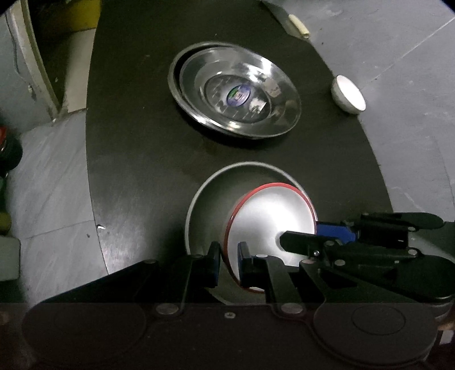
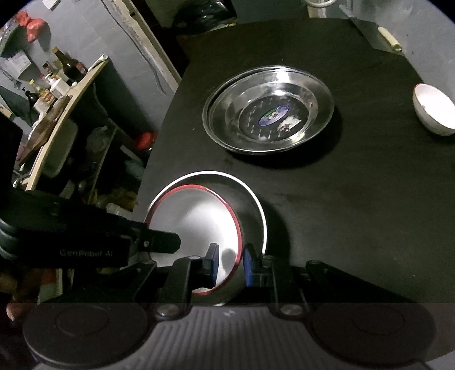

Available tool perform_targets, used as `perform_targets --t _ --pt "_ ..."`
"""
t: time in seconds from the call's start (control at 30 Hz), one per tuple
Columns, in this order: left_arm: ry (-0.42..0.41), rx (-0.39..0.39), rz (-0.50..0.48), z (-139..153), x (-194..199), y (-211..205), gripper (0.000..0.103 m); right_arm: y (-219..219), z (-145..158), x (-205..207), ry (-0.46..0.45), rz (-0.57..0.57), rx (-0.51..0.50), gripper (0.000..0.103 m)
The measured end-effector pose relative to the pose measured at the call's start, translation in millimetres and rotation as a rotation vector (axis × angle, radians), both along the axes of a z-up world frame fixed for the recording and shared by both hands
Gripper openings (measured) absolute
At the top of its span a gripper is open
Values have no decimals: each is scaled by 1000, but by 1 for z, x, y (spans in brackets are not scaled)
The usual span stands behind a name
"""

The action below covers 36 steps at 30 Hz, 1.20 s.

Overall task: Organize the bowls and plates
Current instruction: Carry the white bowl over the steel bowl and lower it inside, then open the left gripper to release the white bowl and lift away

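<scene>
A white bowl with a red rim [image 1: 273, 216] [image 2: 196, 219] sits tilted inside a larger steel bowl [image 1: 216, 196] [image 2: 253, 205] on the black table. My left gripper [image 1: 229, 263] is shut on the red-rimmed bowl's left rim. My right gripper [image 2: 230, 266], also seen in the left wrist view [image 1: 318, 236], is shut on its right rim. Two stacked steel plates [image 1: 236, 91] [image 2: 270, 111] lie beyond. A small white bowl [image 1: 348, 94] [image 2: 433, 109] stands at the far right.
The black table [image 1: 136, 159] [image 2: 341, 185] ends at a curved edge on the left, over grey floor [image 1: 48, 182]. A knife with a pale handle [image 1: 295, 24] [image 2: 388, 38] lies at the table's far edge. Shelves with bottles [image 2: 57, 82] stand left.
</scene>
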<state>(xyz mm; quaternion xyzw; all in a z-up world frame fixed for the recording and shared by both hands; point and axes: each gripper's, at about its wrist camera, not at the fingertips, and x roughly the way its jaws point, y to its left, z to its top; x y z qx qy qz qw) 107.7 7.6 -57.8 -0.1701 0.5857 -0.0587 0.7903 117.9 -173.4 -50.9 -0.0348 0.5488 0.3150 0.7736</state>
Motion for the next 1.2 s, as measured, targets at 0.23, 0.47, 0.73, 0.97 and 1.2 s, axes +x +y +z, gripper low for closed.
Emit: perform_targets --t 0.23,0.47,0.73,0.97,1.2 --pt "39 7 22 -3 0 1 15 -1 -7 5 33 24 31 23" --pt "43 11 48 -3 0 1 17 0 -8 8 35 45 48 23" --pt "38 9 67 -2 -1 2 19 0 -7 9 33 58 56 25" --pt "33 9 80 -1 -1 4 19 0 -6 10 35 65 61 26" --pt "18 15 87 2 -1 4 22 -1 -5 14 33 54 68 27"
